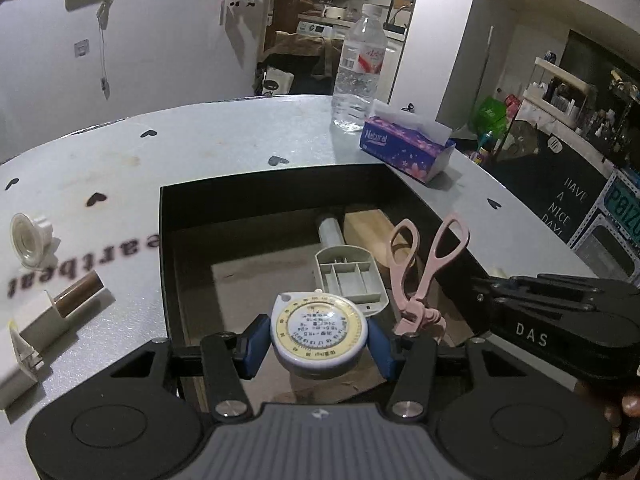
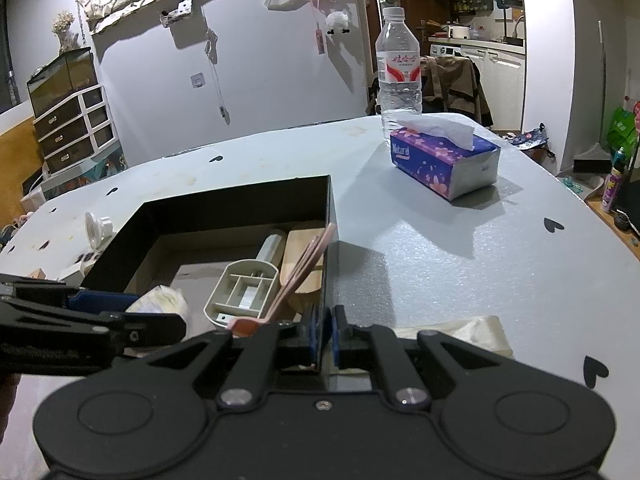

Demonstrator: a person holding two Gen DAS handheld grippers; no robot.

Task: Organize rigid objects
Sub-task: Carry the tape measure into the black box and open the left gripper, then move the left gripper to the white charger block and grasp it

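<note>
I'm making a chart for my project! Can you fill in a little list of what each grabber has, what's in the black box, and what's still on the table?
left gripper: shut on the round tape measure, above the black box
right gripper: shut on the box's near right wall
in the box: grey divided tray, pink eyelash curler, wooden piece, clear tube
on the table outside: water bottle, tissue box, white plastic fitting, small white box with a brown tube
</note>
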